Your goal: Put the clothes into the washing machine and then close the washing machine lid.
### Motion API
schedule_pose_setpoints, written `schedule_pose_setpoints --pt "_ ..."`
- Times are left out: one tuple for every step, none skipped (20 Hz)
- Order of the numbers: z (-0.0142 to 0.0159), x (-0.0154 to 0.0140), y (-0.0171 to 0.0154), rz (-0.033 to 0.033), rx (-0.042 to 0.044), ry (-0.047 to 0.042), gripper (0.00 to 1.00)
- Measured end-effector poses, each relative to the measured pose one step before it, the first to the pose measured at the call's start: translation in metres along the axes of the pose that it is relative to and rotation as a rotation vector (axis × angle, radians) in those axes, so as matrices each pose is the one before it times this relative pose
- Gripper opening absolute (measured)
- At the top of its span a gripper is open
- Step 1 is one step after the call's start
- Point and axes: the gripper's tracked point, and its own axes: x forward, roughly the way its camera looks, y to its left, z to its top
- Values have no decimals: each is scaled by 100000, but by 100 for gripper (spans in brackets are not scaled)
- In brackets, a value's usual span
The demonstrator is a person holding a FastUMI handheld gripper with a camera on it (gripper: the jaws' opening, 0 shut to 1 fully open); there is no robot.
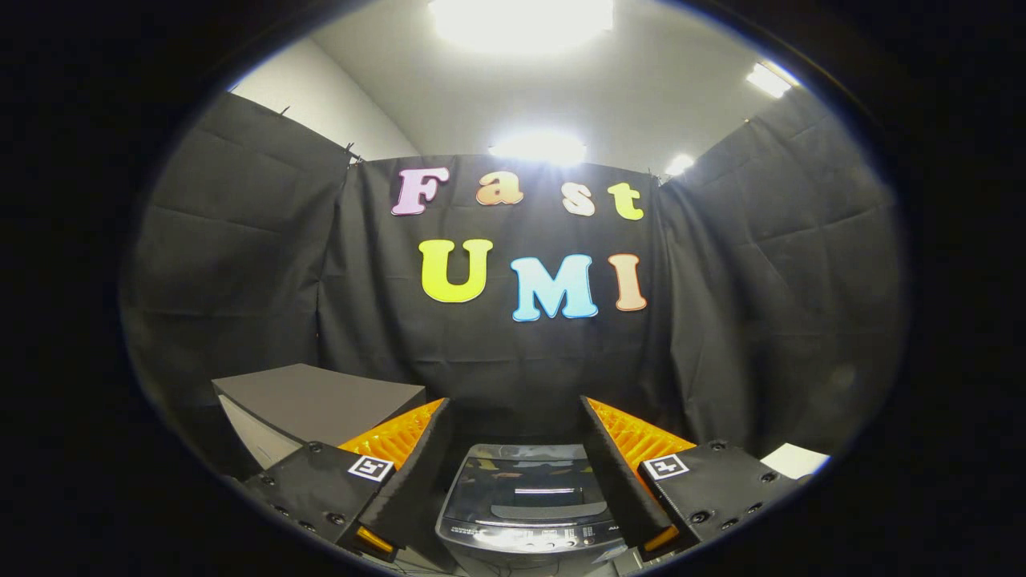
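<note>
Hovering over the washer [529,501] with its lid [527,490] down

Gripper [517,473] has its fingers spread wide with nothing between them, and the washer sits right between and just under them — glassy lid lying flat and shut, control strip along the near edge. Can't spot any clothes from here; if they're inside, the dark lid hides them. So it fits two stages: clothes waiting somewhere out of sight with the lid shut, or clothes in and the lid closed on them — can't say which. Whichever it is, my take is to keep the fingers centred on the lid line and come in slow, since that lid looks slick and a finger would slide off it. A grey box [317,405] sits off to the left, well apart.
</note>
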Motion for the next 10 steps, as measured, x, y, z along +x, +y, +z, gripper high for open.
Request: schedule_pose_setpoints --pt "13 6 17 108 236 -111 97" --pt "8 -60 39 21 311 -116 97" --pt "-59 31 119 157 67 39 97" --pt "3 -91 -8 -86 -306 -445 97" --pt "31 -17 100 409 -570 56 97" --pt "-123 -50 85 344 -435 224 97" --pt "-23 -74 37 223 -228 177 97" --pt "-80 -81 -11 48 188 -75 97" --pt "-17 -3 -41 -105 375 -28 97" --pt "23 -72 44 55 324 -14 97"
